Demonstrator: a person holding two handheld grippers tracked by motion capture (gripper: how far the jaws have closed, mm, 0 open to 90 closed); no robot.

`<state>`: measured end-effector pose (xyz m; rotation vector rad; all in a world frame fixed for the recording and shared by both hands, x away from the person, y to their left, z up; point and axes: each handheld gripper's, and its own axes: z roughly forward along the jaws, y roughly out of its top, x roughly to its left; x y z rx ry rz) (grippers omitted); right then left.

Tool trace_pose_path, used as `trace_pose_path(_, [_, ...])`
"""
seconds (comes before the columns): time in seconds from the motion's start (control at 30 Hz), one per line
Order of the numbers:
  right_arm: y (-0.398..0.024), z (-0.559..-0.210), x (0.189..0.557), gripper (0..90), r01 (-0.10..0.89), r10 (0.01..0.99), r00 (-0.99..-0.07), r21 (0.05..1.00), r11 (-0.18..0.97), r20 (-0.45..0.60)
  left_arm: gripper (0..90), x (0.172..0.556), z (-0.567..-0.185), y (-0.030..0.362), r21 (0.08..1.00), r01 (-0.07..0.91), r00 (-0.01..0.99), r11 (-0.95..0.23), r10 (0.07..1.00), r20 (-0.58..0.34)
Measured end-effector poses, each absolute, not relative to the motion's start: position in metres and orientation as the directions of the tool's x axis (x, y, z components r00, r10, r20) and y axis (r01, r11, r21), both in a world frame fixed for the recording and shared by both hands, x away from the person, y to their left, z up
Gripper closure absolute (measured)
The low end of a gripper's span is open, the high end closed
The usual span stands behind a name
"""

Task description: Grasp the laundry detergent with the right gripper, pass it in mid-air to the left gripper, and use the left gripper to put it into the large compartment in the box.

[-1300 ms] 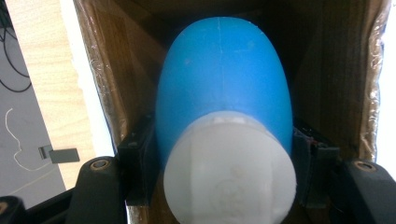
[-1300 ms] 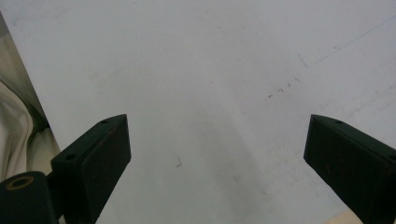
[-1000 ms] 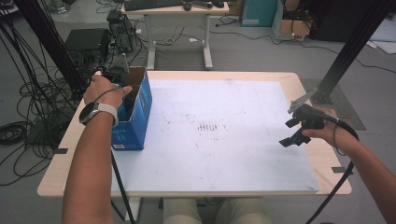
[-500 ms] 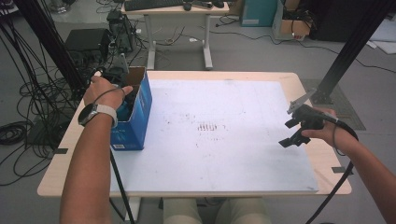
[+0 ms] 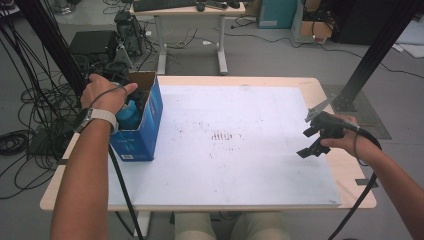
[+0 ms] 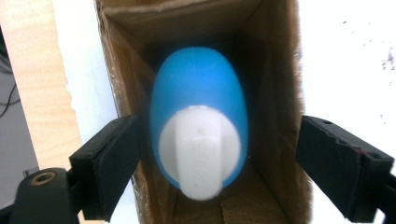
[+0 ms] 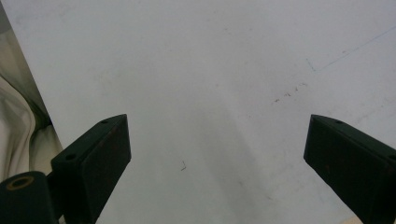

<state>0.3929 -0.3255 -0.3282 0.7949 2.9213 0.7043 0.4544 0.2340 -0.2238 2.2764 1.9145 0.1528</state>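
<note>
Blue bottle (image 6: 198, 107) in cardboard box (image 6: 275, 70), left gripper (image 6: 219, 154) fingers just opened around it, untouched; right gripper (image 7: 219, 158) fingers open above tabletop (image 7: 210, 70).

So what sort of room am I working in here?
Probably a lab or workshop set up for recording: black cables lie over the grey floor, electronic equipment stands beside the table, and a desk with a keyboard stands behind.
</note>
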Motion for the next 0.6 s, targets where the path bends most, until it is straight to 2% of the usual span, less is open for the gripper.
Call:
trace_pose_path(0.3, [-0.328, -0.324, 0.392, 7.2, 0.463, 0.485, -0.871, 0.447, 0.766, 0.071, 11.5, 0.447, -0.190, 0.223, 0.282, 0.932, 0.241, -0.226, 0.970, -0.019])
trace_pose_path(0.33, [-0.329, -0.325, 0.394, 7.2, 0.438, 0.466, -0.883, 0.464, 0.770, 0.060, 10.7, 0.446, -0.187, 0.220, 0.286, 0.930, 0.246, -0.231, 0.969, -0.017])
trace_pose_path(0.6, [-0.331, -0.322, 0.392, 7.2, 0.441, 0.471, -0.880, 0.467, 0.766, 0.058, 10.1, 0.440, -0.163, 0.192, 0.352, 0.881, 0.337, -0.318, 0.941, 0.007])
